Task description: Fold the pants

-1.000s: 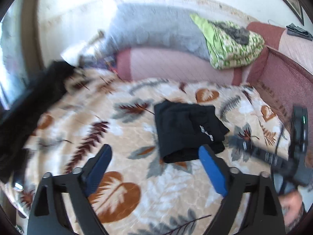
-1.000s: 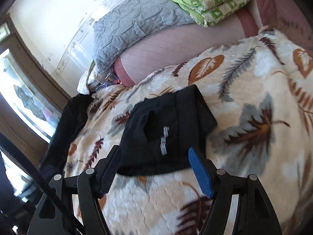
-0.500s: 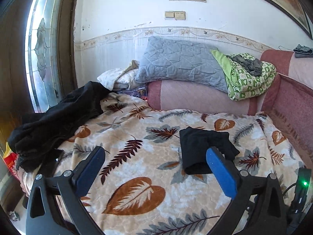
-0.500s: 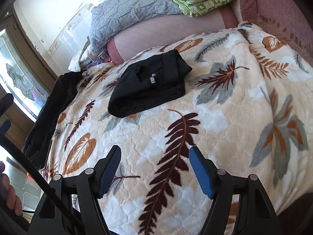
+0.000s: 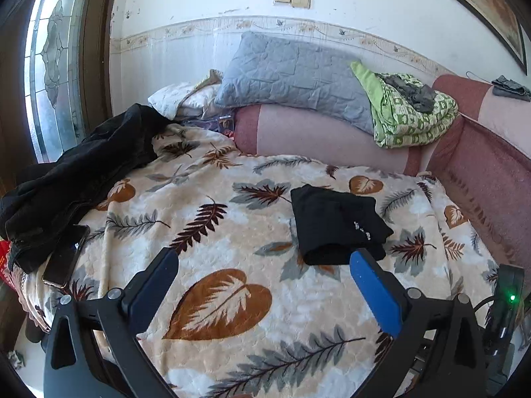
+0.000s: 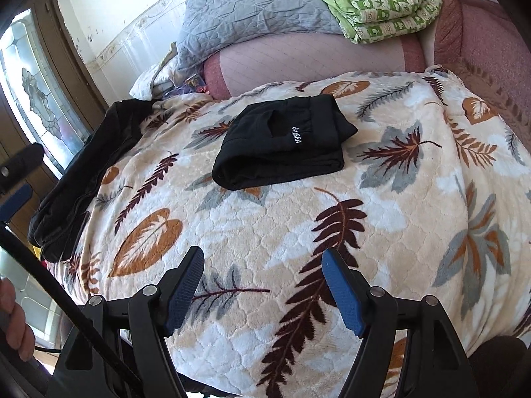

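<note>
Currently the black pants (image 5: 337, 224) lie folded into a compact bundle on the leaf-print blanket (image 5: 215, 301) of the bed, toward its far right part, short of the pink bolster (image 5: 318, 136). In the right wrist view the bundle (image 6: 285, 142) shows a rolled fold edge facing the camera, white lettering on top.

Left tool (image 5: 262, 268): jaws wide, nothing between them, hovering over bare blanket; its right finger overlaps the bundle's near edge in the picture, but contact cannot be told. Right tool (image 6: 262, 285): jaws fairly wide, empty, well apart from the pants.

Judgement: the fold looks done or nearly so.

Risks:
- Top layer sits a little askew at the far right corner; a snag from a passing finger could drag it open.
- Plush blanket grips cloth, so any push on the bundle would likely bunch it, not slide it.
- Dark phone (image 5: 64, 258) lies near the bed's left edge, beside the heap of black clothing (image 5: 83, 172); a sweep that way could knock it off.
- A cable crosses the lower left of the right wrist view and could catch.

Room: broad open blanket between tools and bundle. Right side is hemmed by the sofa-like arm (image 5: 491, 182), far side by the bolster, grey pillow (image 5: 292, 76) and green quilt (image 5: 411, 112).
</note>
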Available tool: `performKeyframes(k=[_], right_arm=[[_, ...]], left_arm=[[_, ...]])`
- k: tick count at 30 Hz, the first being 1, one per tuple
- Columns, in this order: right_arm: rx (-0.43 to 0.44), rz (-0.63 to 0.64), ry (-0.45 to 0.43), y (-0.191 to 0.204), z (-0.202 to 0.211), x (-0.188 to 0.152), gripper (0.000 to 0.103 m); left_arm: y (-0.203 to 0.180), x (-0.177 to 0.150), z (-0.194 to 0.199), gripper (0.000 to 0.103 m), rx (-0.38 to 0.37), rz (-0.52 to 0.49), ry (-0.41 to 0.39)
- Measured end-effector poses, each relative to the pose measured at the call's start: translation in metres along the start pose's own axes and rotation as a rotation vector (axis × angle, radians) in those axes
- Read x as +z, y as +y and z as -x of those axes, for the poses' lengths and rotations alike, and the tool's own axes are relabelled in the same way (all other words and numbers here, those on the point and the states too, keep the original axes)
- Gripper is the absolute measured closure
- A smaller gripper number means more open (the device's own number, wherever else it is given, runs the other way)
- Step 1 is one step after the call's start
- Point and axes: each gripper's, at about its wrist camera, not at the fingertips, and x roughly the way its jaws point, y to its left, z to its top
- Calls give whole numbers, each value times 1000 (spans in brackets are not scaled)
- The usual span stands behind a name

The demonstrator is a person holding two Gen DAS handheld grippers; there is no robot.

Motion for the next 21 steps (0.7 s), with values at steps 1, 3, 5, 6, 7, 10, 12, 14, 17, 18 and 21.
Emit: performKeyframes(k=[1, 3, 5, 6, 7, 10, 12, 14, 17, 18, 21], right_arm=[[-3, 5, 2, 1, -1, -1, 25], [-14, 20, 8, 5, -3, -2, 25], [-22, 32, 17, 9, -6, -3, 25], [-25, 38, 23, 10, -8, -4, 25], [-28, 42, 28, 12, -9, -5, 25], [-34, 50, 47, 14, -15, -7, 25], [-38, 55, 57, 15, -18, -8, 25], [-42, 58, 64, 15, -21, -9, 25], [-46, 63, 71, 15, -24, -11, 24], [-47, 66, 73, 15, -25, -11, 24], [-51, 74, 73, 16, -27, -12, 24]], left_arm=[[1, -2, -3, 0, -8, -1, 14], [1, -8, -10, 0, -29, -4, 56], [0, -12, -16, 0, -44, -10, 87], [-1, -14, -18, 0, -51, -12, 101], [-1, -17, -22, 0, -61, -10, 119], [0, -20, -30, 0, -88, 6, 156], [1, -22, -34, 0, -102, 16, 177], [2, -23, -38, 0, -113, 23, 196], [1, -26, -45, 0, -124, 33, 225], [1, -27, -47, 0, -127, 32, 231], [-2, -30, -51, 0, -122, 20, 244]])
